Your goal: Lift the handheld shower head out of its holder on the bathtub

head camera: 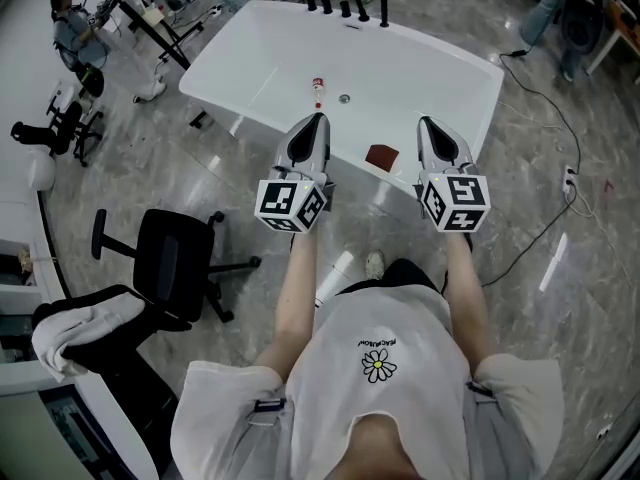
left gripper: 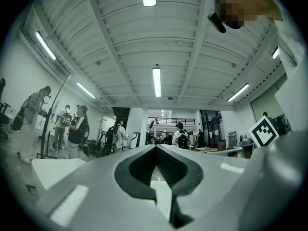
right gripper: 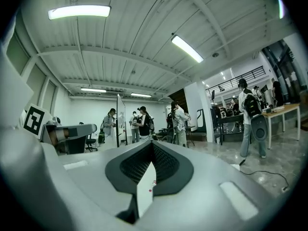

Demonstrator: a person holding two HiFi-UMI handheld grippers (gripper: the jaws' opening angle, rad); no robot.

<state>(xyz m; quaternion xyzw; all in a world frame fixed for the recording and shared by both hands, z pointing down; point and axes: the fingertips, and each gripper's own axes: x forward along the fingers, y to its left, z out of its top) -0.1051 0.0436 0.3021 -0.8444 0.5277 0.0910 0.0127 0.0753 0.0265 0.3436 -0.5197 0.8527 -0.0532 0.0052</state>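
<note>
– Head view: what sort of room is it?
– A big open hall. The floor [head camera: 560, 268] is glossy grey stone with pale veins. A white tub [head camera: 250, 78] stands free on it, smooth and shiny, with rounded corners.
– Where is the shower head?
– The shower head [head camera: 383, 10] looks like the slim black stick standing upright at the right end of a row of black fittings on the tub's far rim. Both grippers hang over the near rim, well apart from it.
– And the jaws?
– The left gripper [head camera: 318, 118] and the right gripper [head camera: 425, 121] are grey plastic with dark ribbed pads. In each gripper view the jaws are pressed together at the tips, with nothing between them.
– Anything in the tub?
– A small white bottle [head camera: 318, 90] with a red top lies just beside the round metal drain [head camera: 344, 98]. A dark red square [head camera: 381, 155] sits by the near rim, between the grippers.
– What is around it?
– A black wheeled chair [head camera: 175, 263] stands on the left, and a thin black cable [head camera: 545, 98] snakes over the floor on the right. The gripper views show a ribbed white ceiling [left gripper: 120, 57] with long strip lights [left gripper: 156, 81], and people standing about.
</note>
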